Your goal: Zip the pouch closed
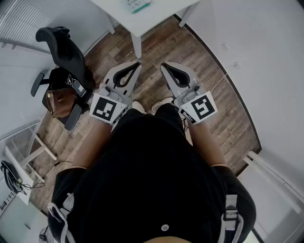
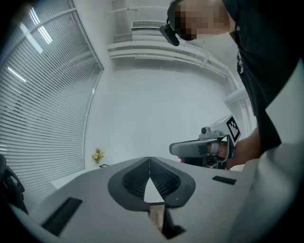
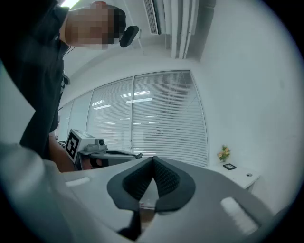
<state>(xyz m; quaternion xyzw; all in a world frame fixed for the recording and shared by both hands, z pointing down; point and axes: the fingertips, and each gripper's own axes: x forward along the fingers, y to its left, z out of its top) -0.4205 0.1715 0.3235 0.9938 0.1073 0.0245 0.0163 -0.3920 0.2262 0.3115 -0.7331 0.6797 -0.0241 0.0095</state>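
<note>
Both grippers are held level in front of the person's body, above the wooden floor. My left gripper (image 1: 138, 64) is shut, jaws meeting at the tip (image 2: 149, 159), with nothing between them. My right gripper (image 1: 163, 65) is shut and empty too (image 3: 153, 159). They sit side by side, a little apart. A small pale and green item (image 1: 137, 5) lies on the white table (image 1: 152, 19) ahead, at the view's top edge. It is too small to tell whether it is the pouch. Neither gripper view shows a pouch.
A black office chair (image 1: 61, 47) carrying a brown bag (image 1: 59, 102) stands at the left. A white wall (image 1: 256, 52) runs along the right. A white desk with cables (image 1: 14, 178) is at the lower left. Window blinds (image 3: 161, 118) and a small flower pot (image 3: 223, 154) are beyond.
</note>
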